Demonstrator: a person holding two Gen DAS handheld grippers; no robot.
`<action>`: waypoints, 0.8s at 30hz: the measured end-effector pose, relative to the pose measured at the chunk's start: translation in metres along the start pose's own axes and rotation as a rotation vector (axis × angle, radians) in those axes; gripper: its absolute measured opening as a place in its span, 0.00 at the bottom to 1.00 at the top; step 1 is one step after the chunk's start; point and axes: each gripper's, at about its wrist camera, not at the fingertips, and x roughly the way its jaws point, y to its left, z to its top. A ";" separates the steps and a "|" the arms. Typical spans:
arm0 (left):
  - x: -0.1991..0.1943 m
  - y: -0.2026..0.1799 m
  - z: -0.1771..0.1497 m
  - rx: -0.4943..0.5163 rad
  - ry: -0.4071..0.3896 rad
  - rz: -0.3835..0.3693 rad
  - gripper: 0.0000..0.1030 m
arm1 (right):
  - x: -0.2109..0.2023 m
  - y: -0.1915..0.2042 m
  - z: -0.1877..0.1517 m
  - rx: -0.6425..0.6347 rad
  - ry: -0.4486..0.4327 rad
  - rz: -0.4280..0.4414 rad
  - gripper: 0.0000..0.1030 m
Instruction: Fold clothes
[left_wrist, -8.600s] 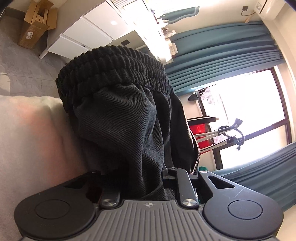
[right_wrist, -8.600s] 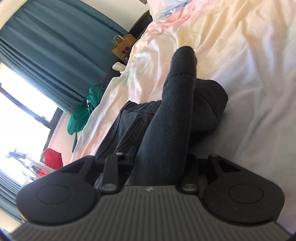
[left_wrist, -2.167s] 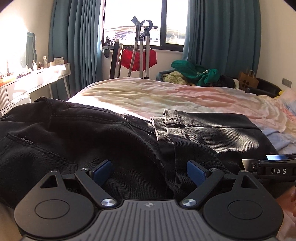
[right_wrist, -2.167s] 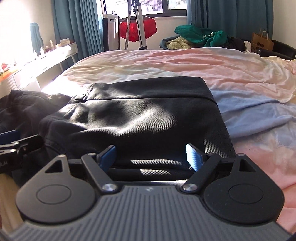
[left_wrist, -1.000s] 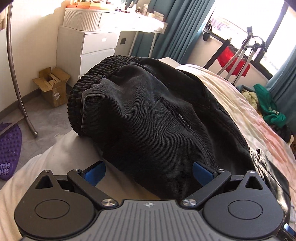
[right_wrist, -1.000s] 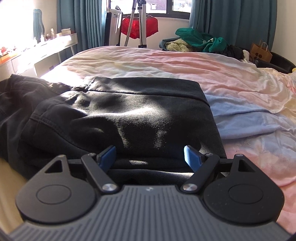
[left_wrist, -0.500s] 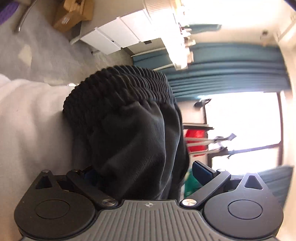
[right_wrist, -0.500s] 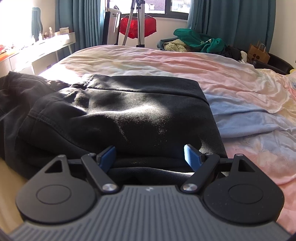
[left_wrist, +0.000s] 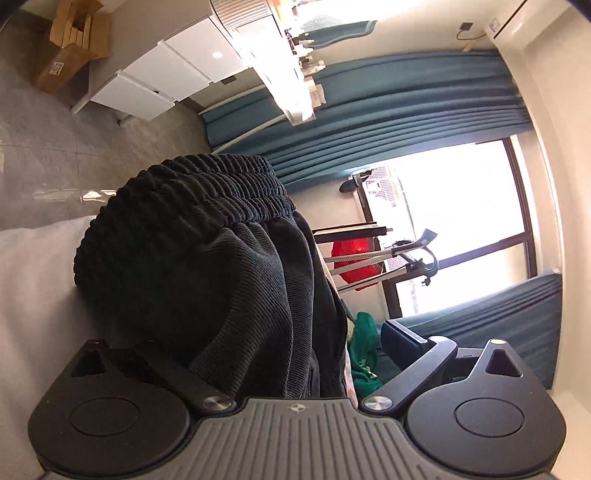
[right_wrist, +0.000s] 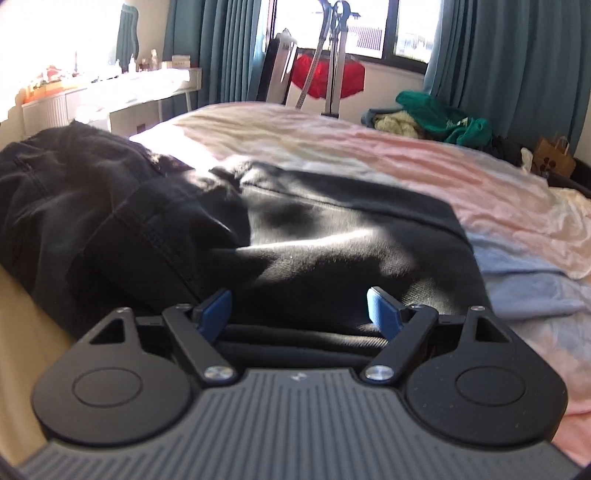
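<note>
Left claw (left_wrist: 295, 354) gapes around the trousers' (left_wrist: 207, 251) bunched waistband at the bed's (right_wrist: 369, 155) edge — nothing pinched yet; right claw (right_wrist: 299, 310) hovers wide over the folded legs — ready to steady them.

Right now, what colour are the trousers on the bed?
Black trousers, clearest in the right wrist view.

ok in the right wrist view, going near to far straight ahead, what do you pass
right gripper with jaws open → black trousers → pink bedsheet → red cloth on a stand → window
</note>
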 end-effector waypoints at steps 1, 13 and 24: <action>0.002 -0.003 -0.001 0.016 -0.006 0.021 0.89 | 0.004 -0.003 -0.003 0.016 0.011 0.015 0.79; 0.002 -0.070 -0.018 0.386 -0.068 0.232 0.21 | -0.016 0.004 0.004 -0.009 -0.088 -0.024 0.80; -0.015 -0.200 -0.127 0.767 -0.252 0.152 0.15 | -0.019 -0.022 0.020 0.249 0.036 0.062 0.79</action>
